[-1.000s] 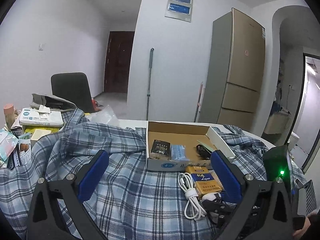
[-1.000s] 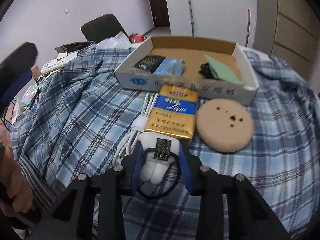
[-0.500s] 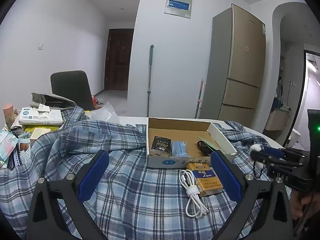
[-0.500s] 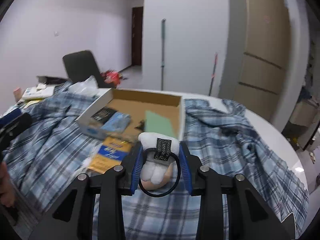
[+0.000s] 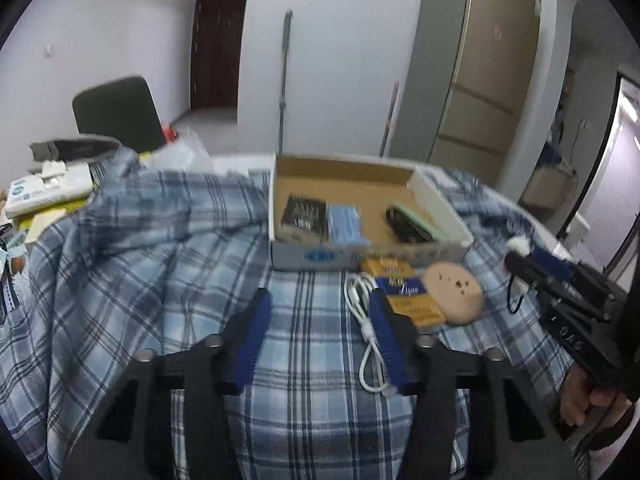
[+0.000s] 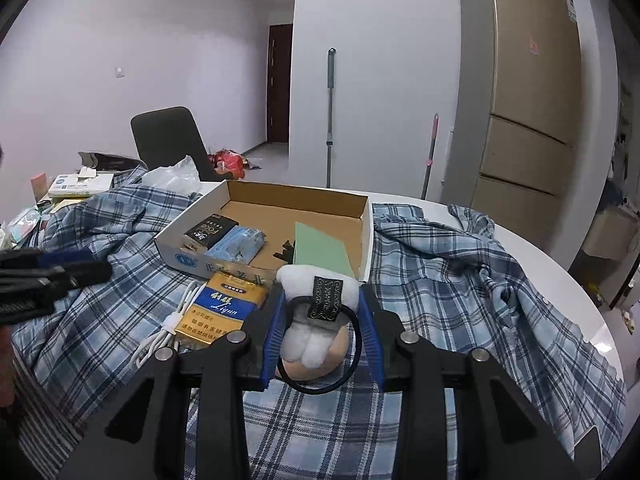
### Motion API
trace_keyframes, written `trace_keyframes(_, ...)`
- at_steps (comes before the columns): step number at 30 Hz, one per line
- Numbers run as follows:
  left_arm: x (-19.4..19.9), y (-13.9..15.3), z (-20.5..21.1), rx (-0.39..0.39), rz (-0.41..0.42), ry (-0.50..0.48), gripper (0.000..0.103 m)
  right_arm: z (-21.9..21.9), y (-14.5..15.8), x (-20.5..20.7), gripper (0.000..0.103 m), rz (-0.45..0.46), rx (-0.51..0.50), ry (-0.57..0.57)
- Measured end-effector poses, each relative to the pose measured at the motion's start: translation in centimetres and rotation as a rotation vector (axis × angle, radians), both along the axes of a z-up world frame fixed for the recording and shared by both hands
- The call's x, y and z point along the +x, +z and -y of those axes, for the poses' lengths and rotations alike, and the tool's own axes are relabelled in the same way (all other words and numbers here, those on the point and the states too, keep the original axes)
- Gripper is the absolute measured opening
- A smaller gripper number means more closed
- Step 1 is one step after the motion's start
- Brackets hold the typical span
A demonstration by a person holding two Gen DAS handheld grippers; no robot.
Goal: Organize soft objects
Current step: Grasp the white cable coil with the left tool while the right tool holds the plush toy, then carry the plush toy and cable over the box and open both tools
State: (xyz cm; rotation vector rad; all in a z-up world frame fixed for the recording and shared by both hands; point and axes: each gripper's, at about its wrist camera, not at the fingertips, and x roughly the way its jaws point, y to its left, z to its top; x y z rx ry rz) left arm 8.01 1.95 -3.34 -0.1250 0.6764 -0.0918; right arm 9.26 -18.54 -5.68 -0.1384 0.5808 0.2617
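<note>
Dim cool indoor light, left view motion-blurred, right sharp, dark fisheye corners

Ahead of my tongs, the white desk (image 6: 532,248) carries a spread plaid shirt (image 6: 440,280); left, a tissue pack (image 6: 80,184).

the shirt (image 6: 440,280) was blue, white and dark plaid. the box (image 6: 366,216) was brown inside, white outside. the plush (image 6: 316,320) was white with a black label, the pack (image 6: 224,308) yellow and blue, the cable (image 5: 366,320) white, the sponge (image 5: 452,296) beige.
</note>
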Motion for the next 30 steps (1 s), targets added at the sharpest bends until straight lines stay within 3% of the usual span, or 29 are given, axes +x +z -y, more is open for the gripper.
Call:
trace_keyframes(2,0.8,-0.6,0.4,0.005,-0.058,-0.012,0.038,0.2,0.0,0.0,0.035,-0.001,0.01,-0.001)
trace_keyframes(6,2.0,-2.0,1.6,-0.024,-0.176,-0.061,0.038,0.3,0.1,-0.1,0.035,0.004,0.014,-0.002)
trace_keyframes(14,2.8,-3.8,4.7,0.003,-0.307,-0.143,0.038,0.3,0.2,-0.3,0.035,0.013,0.016,-0.004)
trace_keyframes(17,3.4,-4.4,5.4,0.012,-0.327,-0.149,0.036,0.3,0.2,-0.2,0.035,0.014,0.019,-0.006)
trace_keyframes(19,3.8,-5.0,5.6,0.015,-0.356,-0.149,0.022,0.3,0.2,-0.3,0.035,0.012,0.018,-0.006)
trace_keyframes(23,4.1,-5.6,5.6,0.001,-0.376,-0.152,0.014,0.3,0.2,-0.2,0.035,0.011,0.016,-0.006)
trace_keyframes(30,3.5,-5.8,5.4,0.023,-0.321,-0.156,0.013,0.3,0.0,0.0,0.036,-0.005,0.01,-0.009)
